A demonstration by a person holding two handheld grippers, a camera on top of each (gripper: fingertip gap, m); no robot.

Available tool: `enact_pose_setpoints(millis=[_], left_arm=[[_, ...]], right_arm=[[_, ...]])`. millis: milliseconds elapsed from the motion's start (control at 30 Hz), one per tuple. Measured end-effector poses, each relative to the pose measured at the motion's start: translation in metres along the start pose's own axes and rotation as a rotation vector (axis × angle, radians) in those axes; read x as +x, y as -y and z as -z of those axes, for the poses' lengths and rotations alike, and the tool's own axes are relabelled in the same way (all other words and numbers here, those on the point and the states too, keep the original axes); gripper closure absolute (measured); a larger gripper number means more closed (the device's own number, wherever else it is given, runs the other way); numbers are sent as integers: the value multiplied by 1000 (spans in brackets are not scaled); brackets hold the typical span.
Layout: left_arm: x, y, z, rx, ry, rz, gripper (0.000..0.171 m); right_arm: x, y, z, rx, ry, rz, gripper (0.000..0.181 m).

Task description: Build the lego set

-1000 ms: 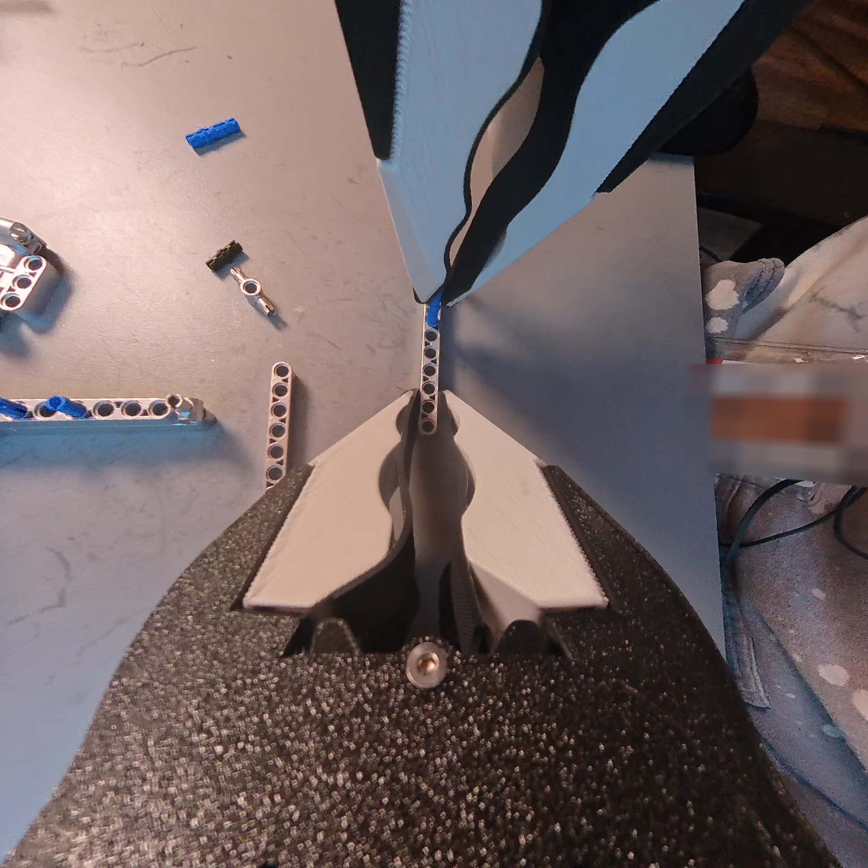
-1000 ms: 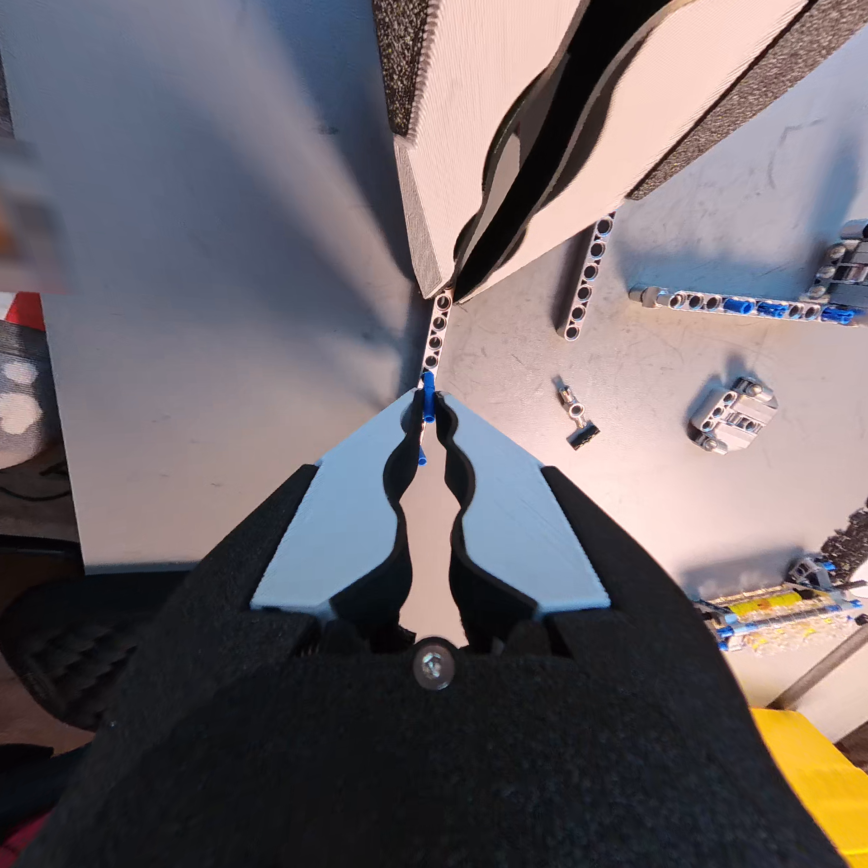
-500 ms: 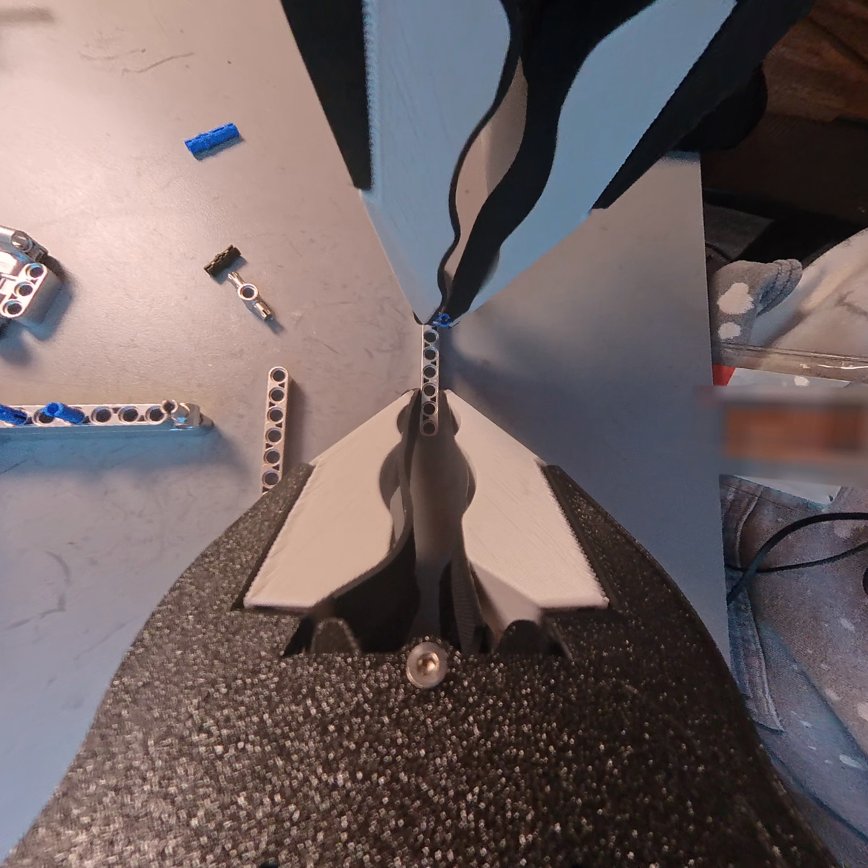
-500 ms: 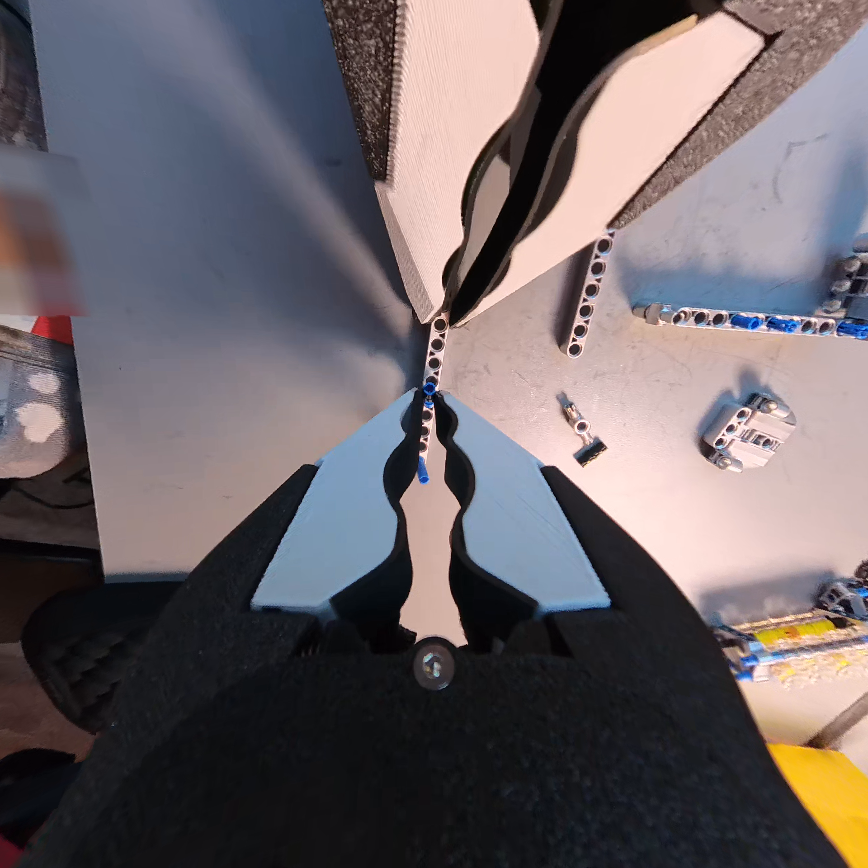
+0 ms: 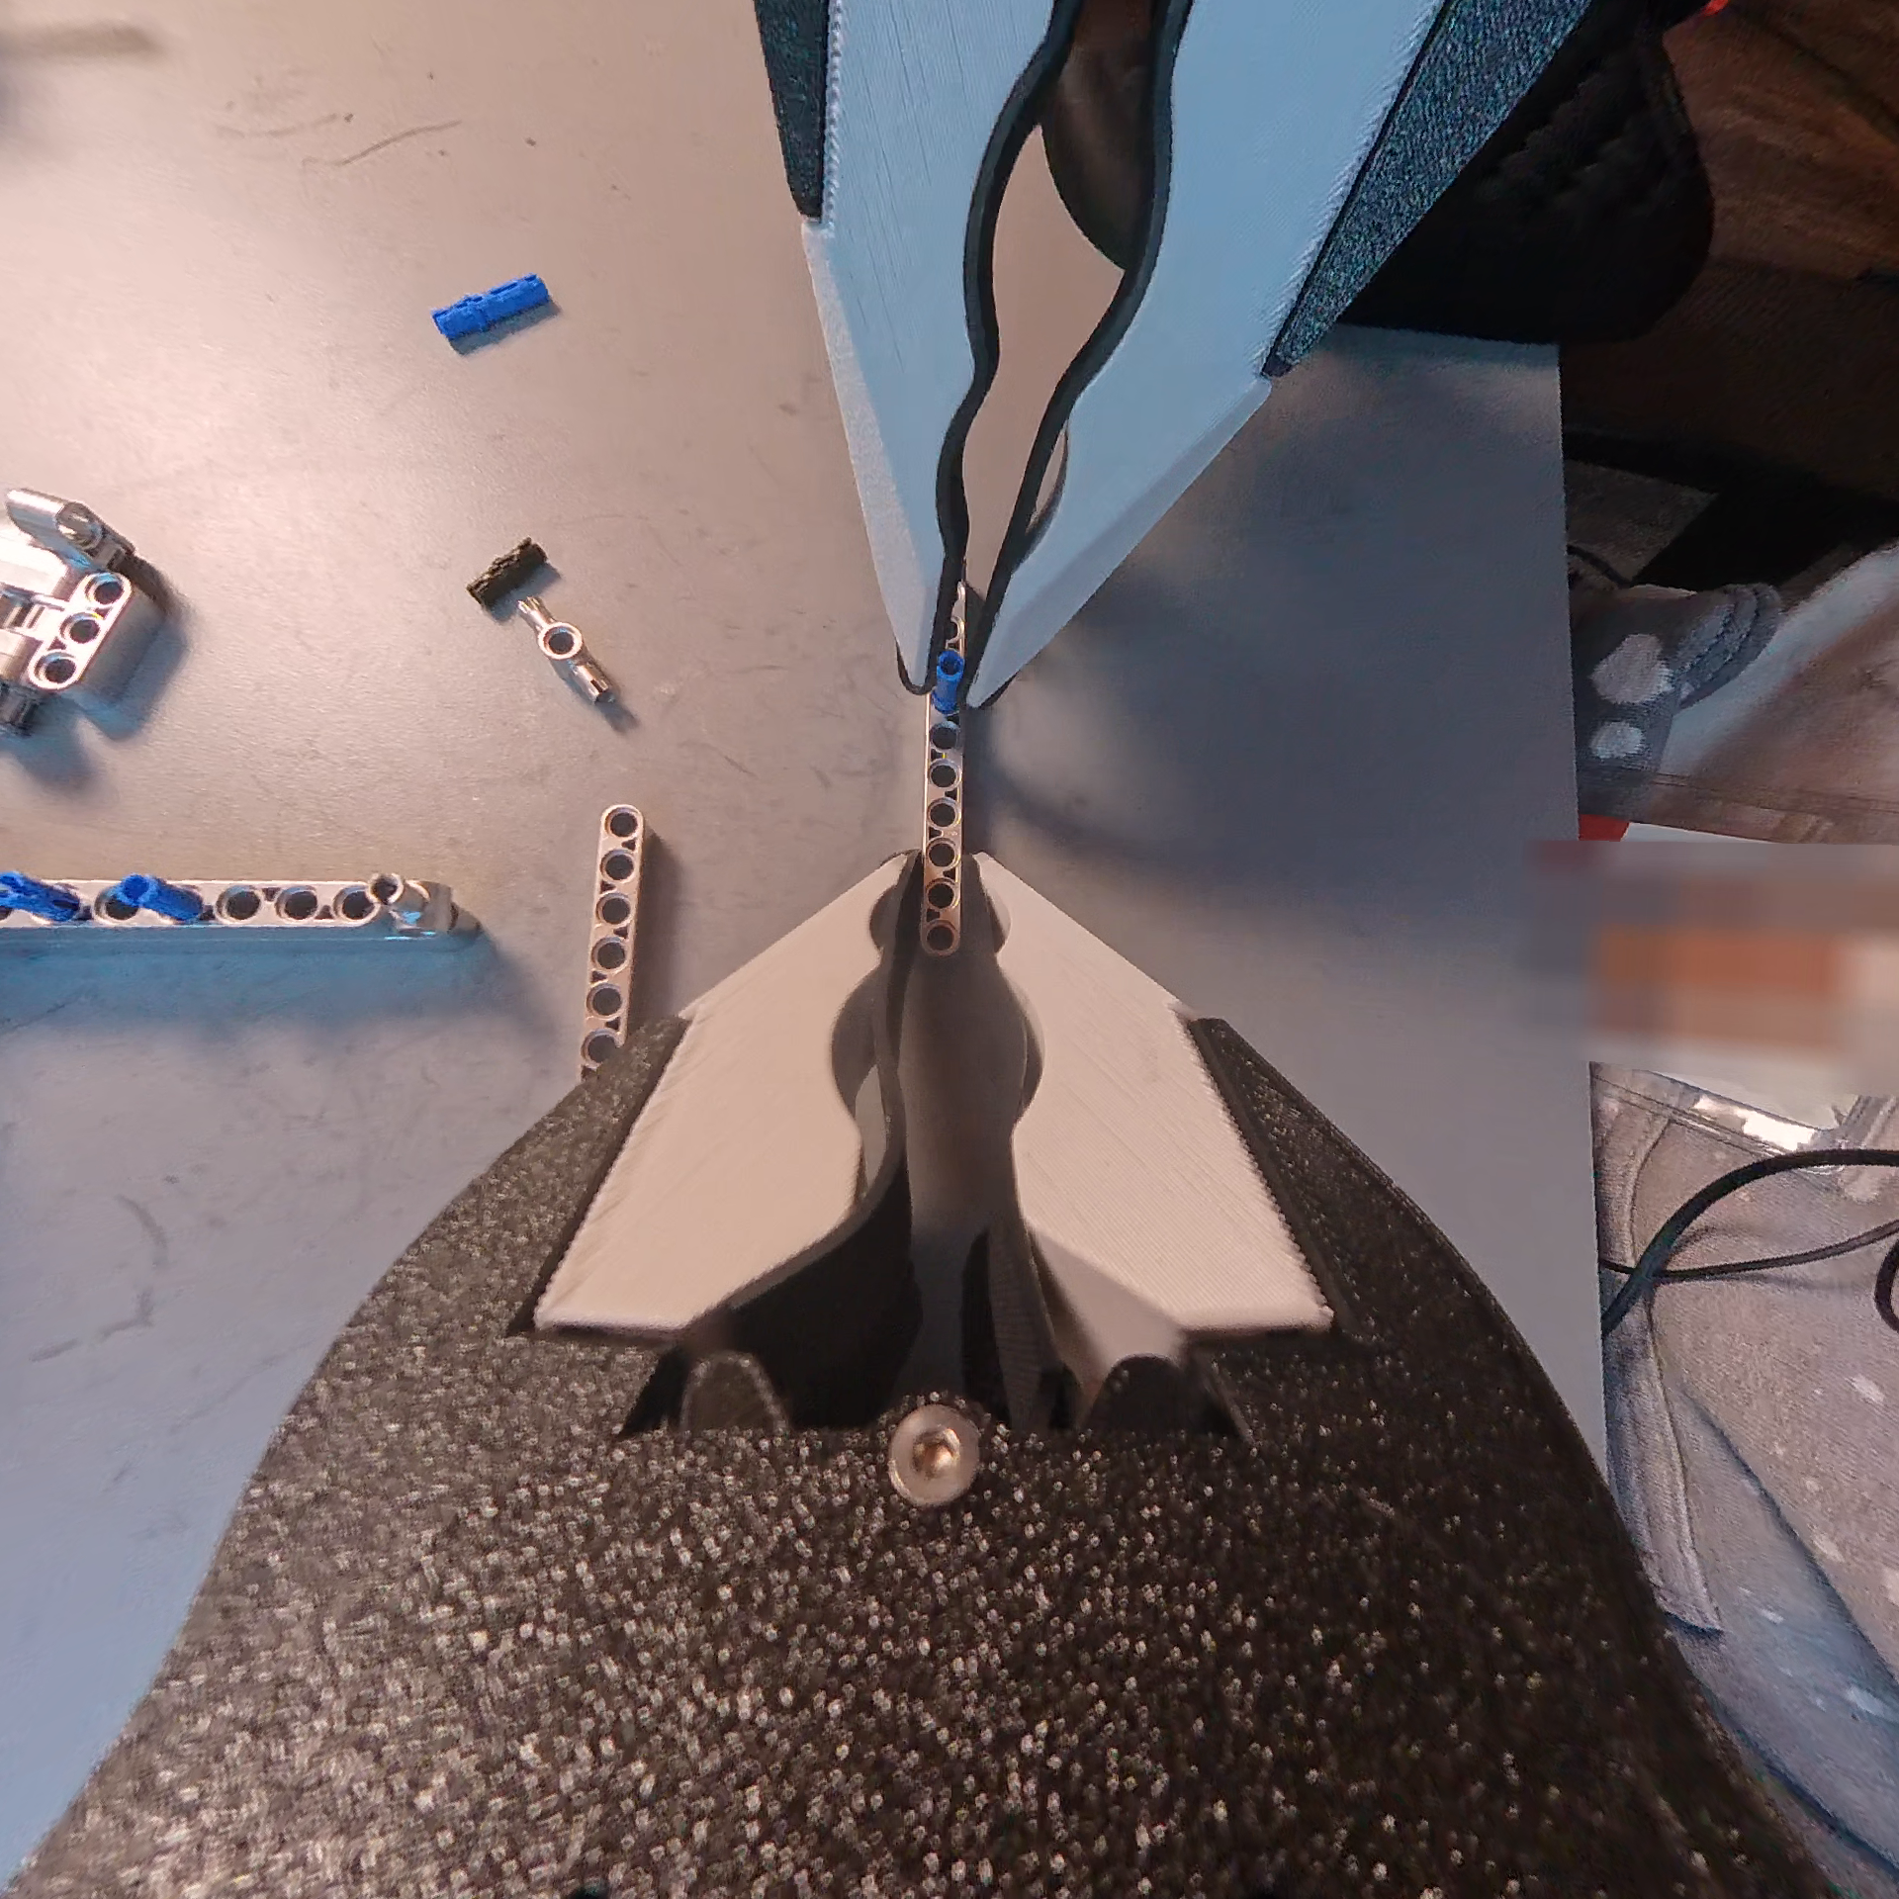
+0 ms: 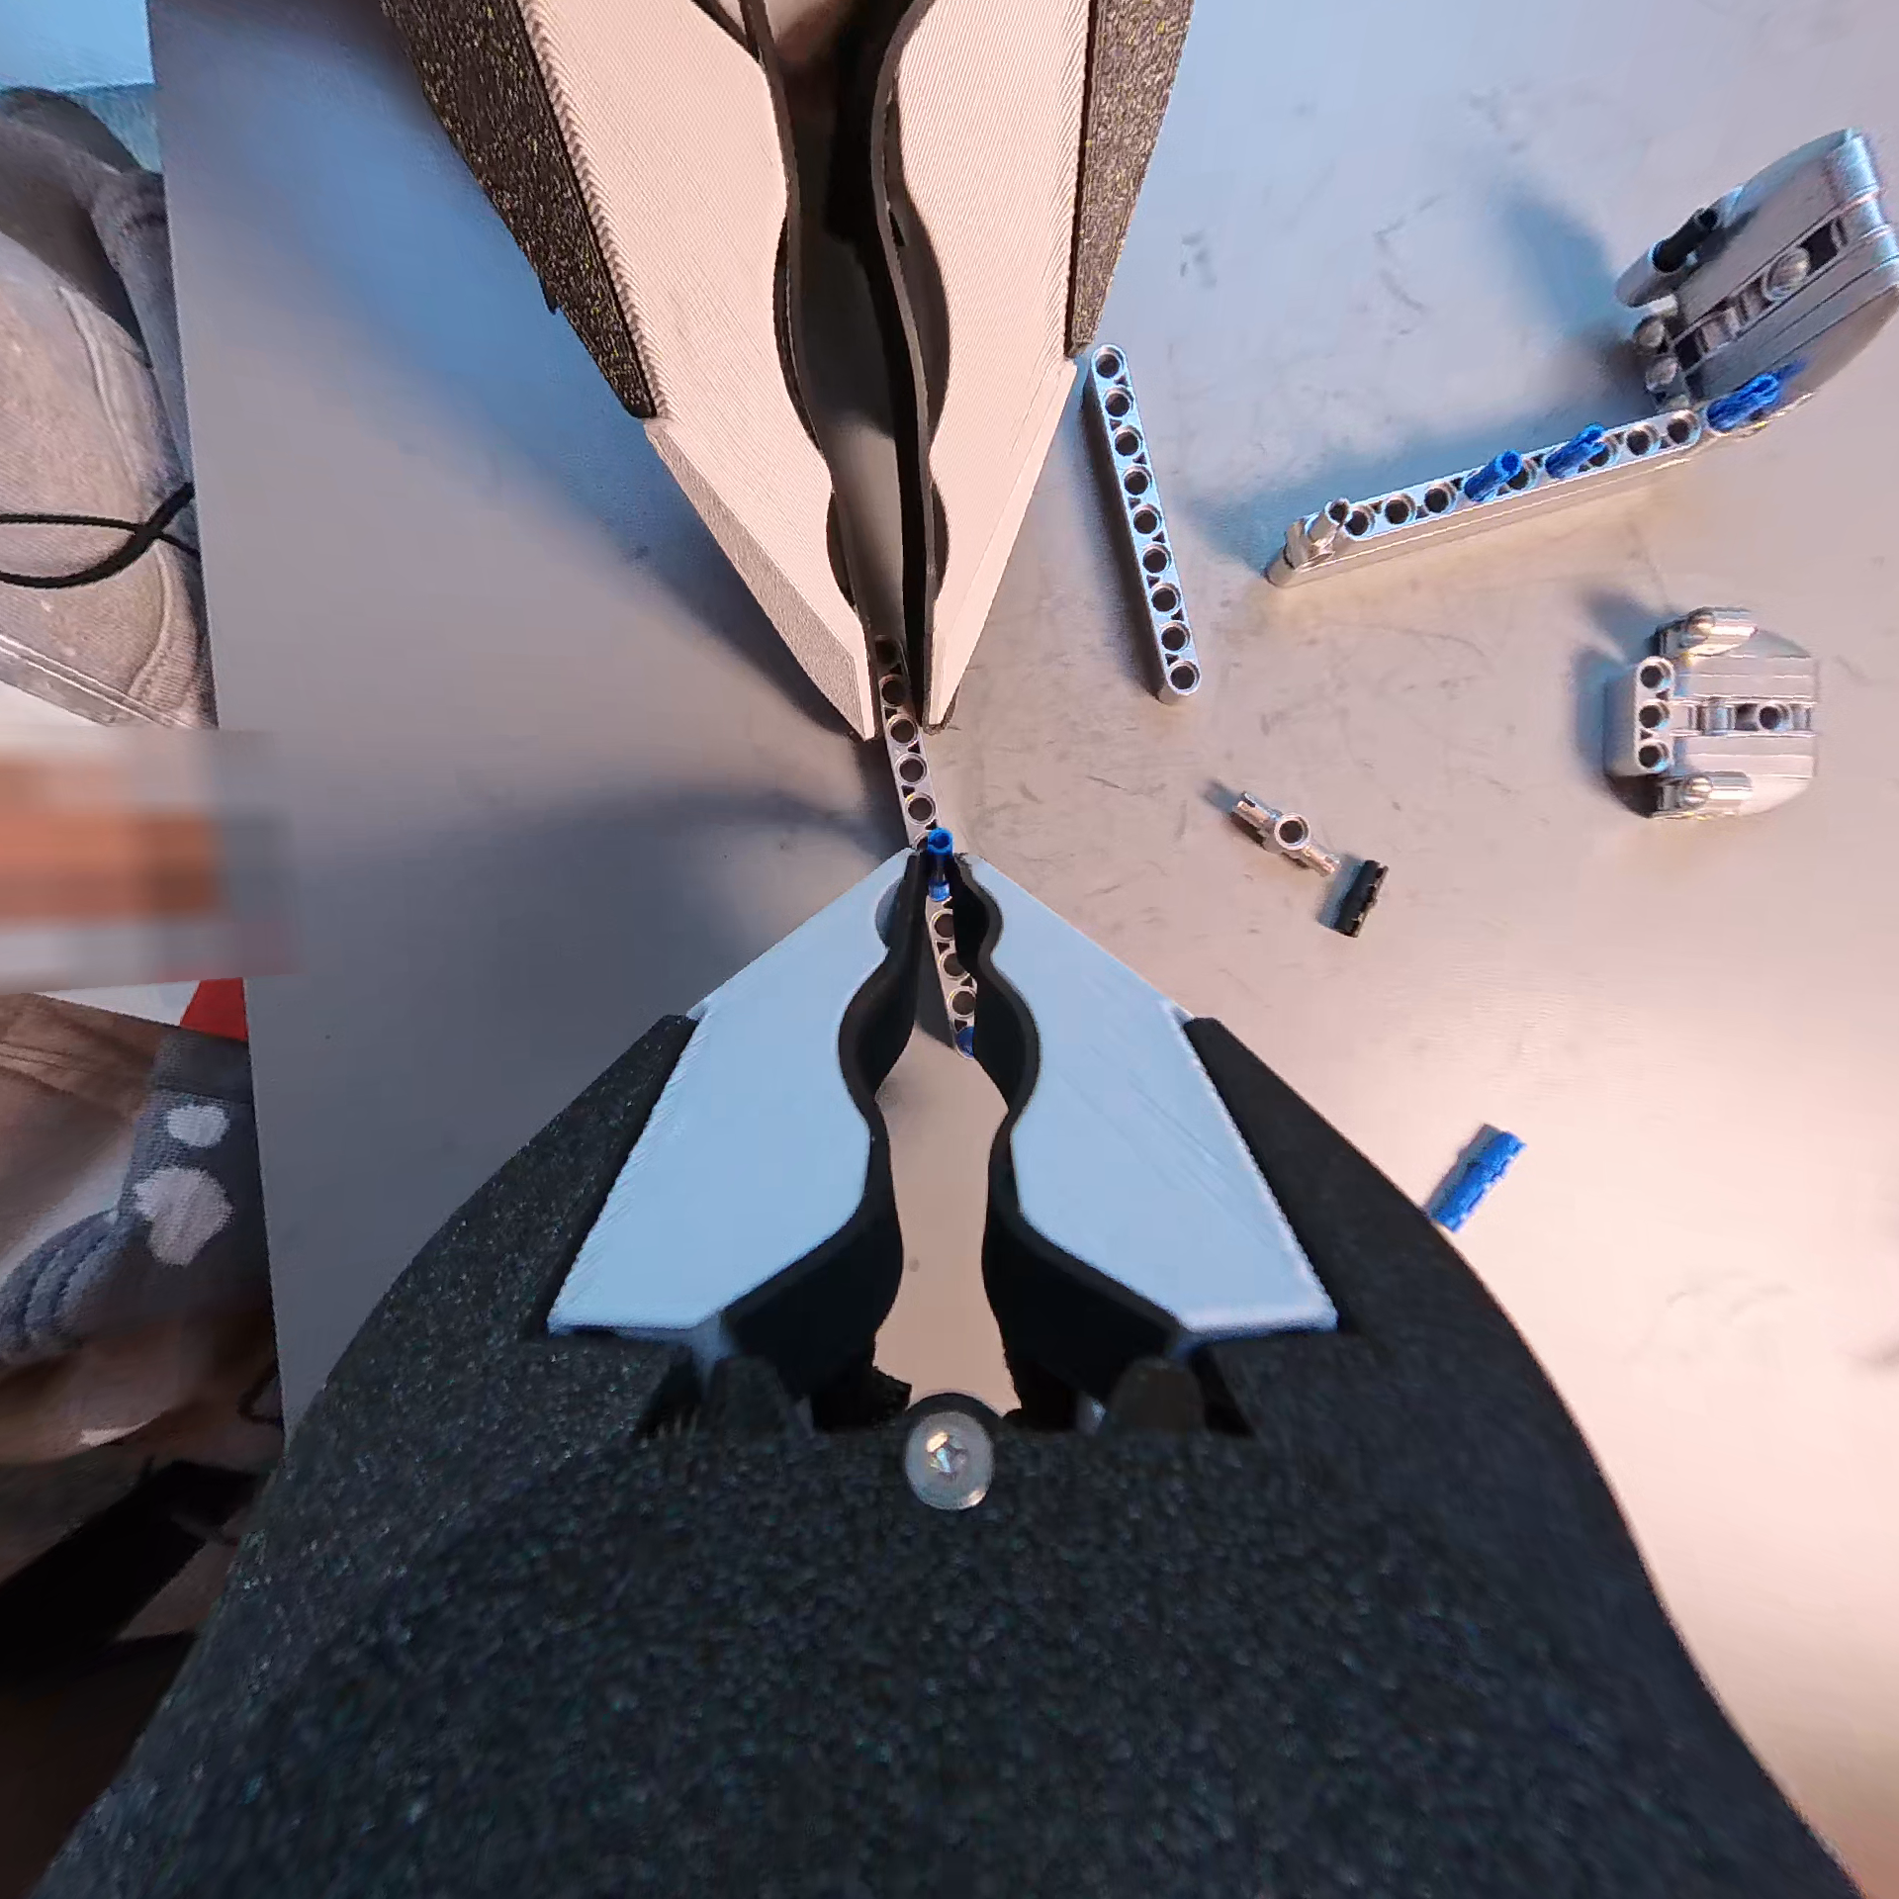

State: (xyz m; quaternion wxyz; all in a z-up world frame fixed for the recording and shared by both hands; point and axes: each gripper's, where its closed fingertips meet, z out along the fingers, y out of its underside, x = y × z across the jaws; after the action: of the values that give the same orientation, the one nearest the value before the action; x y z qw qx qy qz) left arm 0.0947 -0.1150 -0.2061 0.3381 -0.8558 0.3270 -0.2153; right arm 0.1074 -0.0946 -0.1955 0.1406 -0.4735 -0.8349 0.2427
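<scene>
A thin grey perforated beam [image 5: 943,822] is spanned between the two grippers, held above the grey tabletop [image 5: 308,1182]. Its long axis runs straight up the middle of both wrist views, in line with each gripper's fingers.

Left gripper [image 5: 943,884]: fingers closed to a narrow gap, the near end of the beam pinched between the tips at centre frame. The last few holes of the beam are seen lying inside the tips.

Right gripper [image 6: 937,863]: fingers likewise drawn almost together at the tips, clamped at a small blue pin [image 6: 937,851] seated in a hole of the beam. The beam's far end extends back between the fingers toward the lower centre of the right wrist view. Whether the pads bear on the pin alone or on pin and beam together cannot be told.

In the left wrist view the right gripper is seen entering from the top centre, tips meeting the beam at the blue pin. The two sets of tips face each other along the beam, a short stretch of bare beam left between them.

Loose on the table in the left wrist view: a second grey beam [image 5: 612,930] just left of the left gripper, a long grey beam with blue pins [image 5: 236,906] at mid-left, a black-and-grey connector [image 5: 540,617] and a loose blue pin [image 5: 491,308] at upper left, a grey block assembly [image 5: 62,606] at the left edge.
</scene>
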Motion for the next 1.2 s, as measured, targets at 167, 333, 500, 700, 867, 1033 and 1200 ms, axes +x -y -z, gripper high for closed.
enact_pose_setpoints(millis=[167, 333, 500, 700, 867, 1033, 1200], left_arm=[[-1, 0, 0, 2, 9, 2, 167], [-1, 1, 0, 6, 15, 4, 167], [-1, -1, 1, 0, 12, 0, 167], [0, 0, -1, 1, 17, -14, 167], [1, 0, -1, -2, 14, -18, 167], [1, 0, -1, -3, 10, -15, 167], [1, -1, -1, -4, 5, -9, 167]], right_arm=[[-1, -1, 1, 29, -5, 18, 179], [-1, -11, -1, -23, -9, 78, 178], [-1, -9, -2, -48, -30, 115, 179], [-1, -10, -3, -171, -34, 208, 179], [3, -7, 2, -196, -87, 244, 168], [-1, 7, 16, -140, -44, 191, 181], [1, 0, 9, -213, -52, 199, 181]])
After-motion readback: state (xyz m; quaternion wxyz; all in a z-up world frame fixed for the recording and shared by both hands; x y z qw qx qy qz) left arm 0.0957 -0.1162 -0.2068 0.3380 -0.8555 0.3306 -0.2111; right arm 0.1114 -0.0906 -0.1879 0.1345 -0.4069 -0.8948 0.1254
